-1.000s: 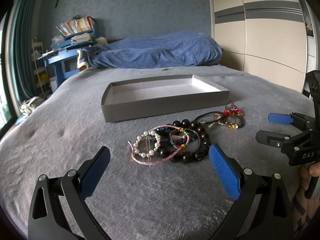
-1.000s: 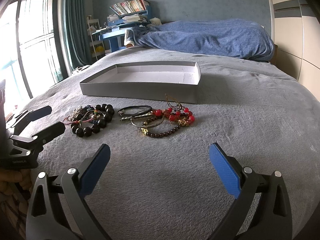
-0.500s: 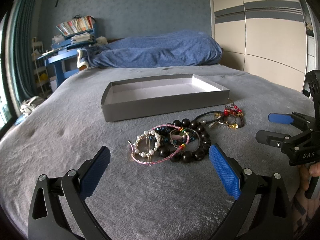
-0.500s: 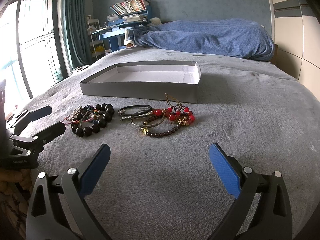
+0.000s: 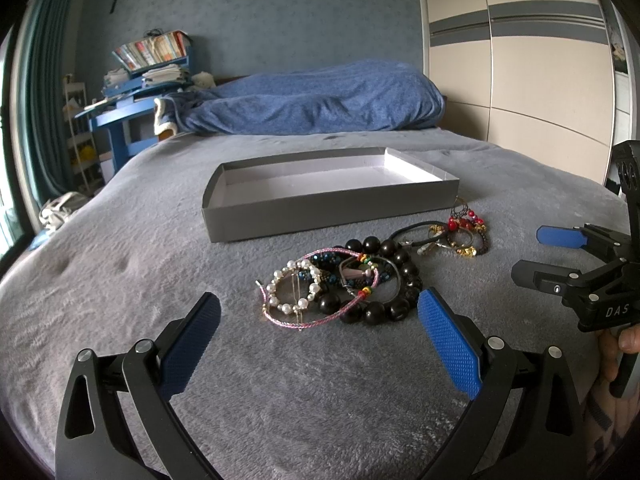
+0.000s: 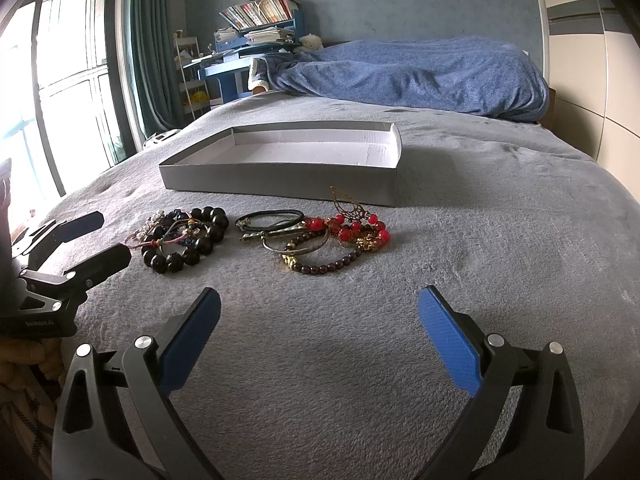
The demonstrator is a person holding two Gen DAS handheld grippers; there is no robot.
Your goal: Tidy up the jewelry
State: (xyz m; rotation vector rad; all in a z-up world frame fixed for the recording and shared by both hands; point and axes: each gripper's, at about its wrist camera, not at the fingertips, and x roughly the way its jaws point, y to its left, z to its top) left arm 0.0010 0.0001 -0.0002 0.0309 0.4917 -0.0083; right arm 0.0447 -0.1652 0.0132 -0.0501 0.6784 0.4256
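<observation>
Two heaps of jewelry lie on the grey blanket before an empty grey shallow box (image 5: 332, 210) (image 6: 280, 184). One heap holds a black bead bracelet (image 5: 390, 308) (image 6: 176, 260), a pearl bracelet (image 5: 292, 290) and a pink cord (image 5: 304, 322). The other has red beads (image 5: 460, 224) (image 6: 344, 230), black cord loops (image 6: 272, 216) and a dark bead strand (image 6: 328, 266). My left gripper (image 5: 320, 340) (image 6: 86, 238) stands open just short of the black bead heap. My right gripper (image 6: 320, 336) (image 5: 540, 254) hangs open short of the red bead heap. Nothing is held.
A rumpled blue duvet (image 5: 320, 100) lies at the bed's far end. A blue desk with books (image 6: 248, 40) stands beyond the bed, curtains and a window (image 6: 72, 80) to the left, a wardrobe (image 5: 520, 80) to the right. A hand (image 5: 616, 356) grips the right tool.
</observation>
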